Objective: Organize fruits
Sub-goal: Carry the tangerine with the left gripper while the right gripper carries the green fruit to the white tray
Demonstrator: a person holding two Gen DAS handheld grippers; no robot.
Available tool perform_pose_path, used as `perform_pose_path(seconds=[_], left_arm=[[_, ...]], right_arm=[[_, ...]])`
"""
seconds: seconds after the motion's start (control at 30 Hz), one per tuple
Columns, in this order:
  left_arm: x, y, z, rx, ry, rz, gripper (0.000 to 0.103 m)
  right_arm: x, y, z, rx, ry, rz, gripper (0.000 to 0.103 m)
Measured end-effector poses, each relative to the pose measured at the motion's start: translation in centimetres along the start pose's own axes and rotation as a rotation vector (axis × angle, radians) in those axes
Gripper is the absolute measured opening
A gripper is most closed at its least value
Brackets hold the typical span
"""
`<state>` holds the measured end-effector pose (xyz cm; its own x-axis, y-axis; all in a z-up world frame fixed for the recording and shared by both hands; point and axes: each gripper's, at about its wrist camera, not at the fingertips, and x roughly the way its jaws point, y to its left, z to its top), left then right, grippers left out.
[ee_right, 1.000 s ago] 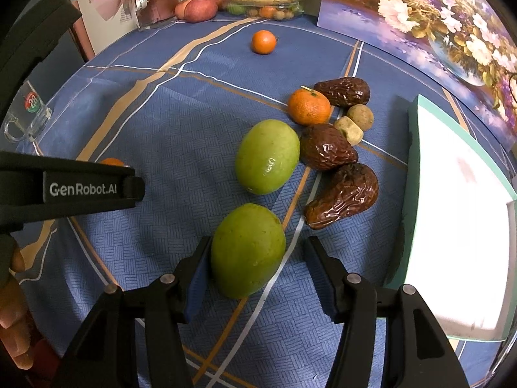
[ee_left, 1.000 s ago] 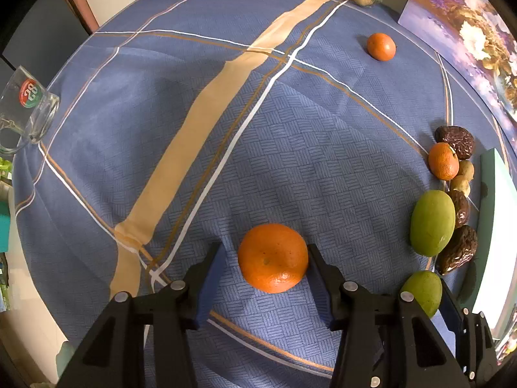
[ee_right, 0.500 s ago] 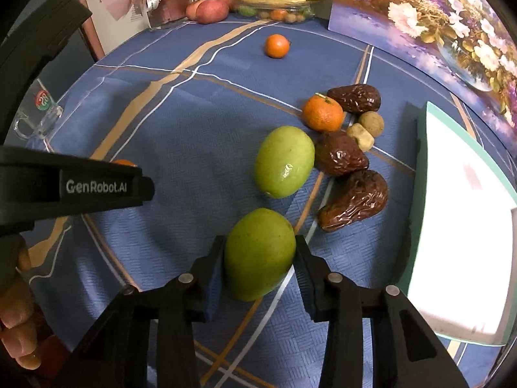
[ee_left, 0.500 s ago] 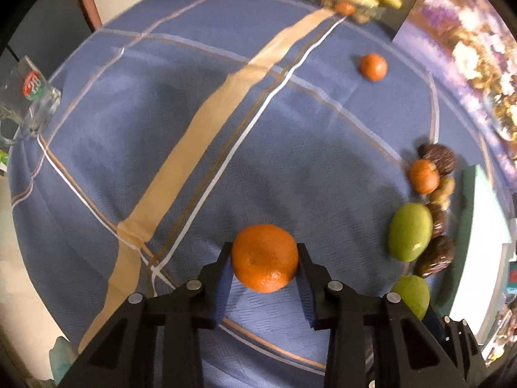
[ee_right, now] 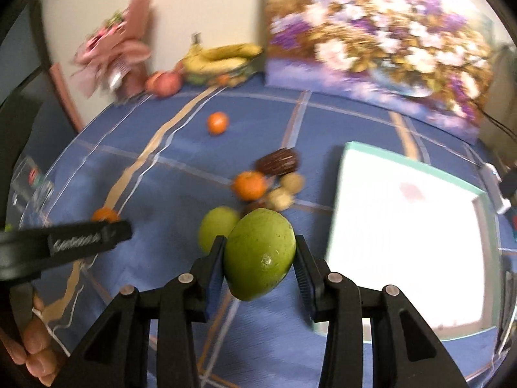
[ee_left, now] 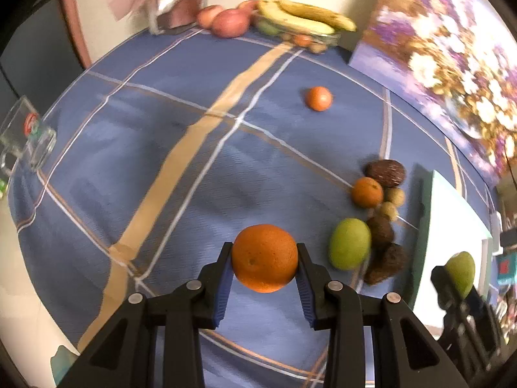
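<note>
My left gripper (ee_left: 264, 270) is shut on a large orange (ee_left: 264, 257) and holds it above the blue tablecloth. My right gripper (ee_right: 259, 263) is shut on a green mango (ee_right: 260, 253), lifted off the cloth; it also shows in the left wrist view (ee_left: 460, 273). A second green mango (ee_left: 349, 244) lies on the cloth beside dark brown fruits (ee_left: 386, 263), a small orange (ee_left: 366, 192) and small tan fruits (ee_left: 395, 195). Another small orange (ee_left: 318, 98) lies alone farther back.
A white tray with a green rim (ee_right: 400, 232) lies at the right. Bananas (ee_left: 303, 19) and apples (ee_left: 231, 22) sit at the table's far edge near a pink bouquet. A glass mug (ee_left: 24, 144) stands at the left. A flower painting (ee_right: 371, 38) leans behind.
Both grippers closed on their fruits and lifted them off the cloth. The views tilted upward, showing more of the back wall.
</note>
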<state>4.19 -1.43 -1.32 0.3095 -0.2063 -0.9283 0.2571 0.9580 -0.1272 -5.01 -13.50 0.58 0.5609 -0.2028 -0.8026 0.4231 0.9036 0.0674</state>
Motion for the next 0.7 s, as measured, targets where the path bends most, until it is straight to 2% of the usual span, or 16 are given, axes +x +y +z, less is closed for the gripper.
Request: perform_pose_path(seconds=[0.4, 0.7], left_arm=[[0.2, -10.8, -0.7, 0.21, 0.013, -0.131, 0.039], [3.0, -18.2, -0.3, 0.34, 0.003, -0.159, 0.039]], right_arm=[[-0.5, -12.8, 1.1, 0.31, 0.032, -0.156, 0.042], [1.0, -20.3, 1.0, 0.416, 0.081, -0.208, 0.042]])
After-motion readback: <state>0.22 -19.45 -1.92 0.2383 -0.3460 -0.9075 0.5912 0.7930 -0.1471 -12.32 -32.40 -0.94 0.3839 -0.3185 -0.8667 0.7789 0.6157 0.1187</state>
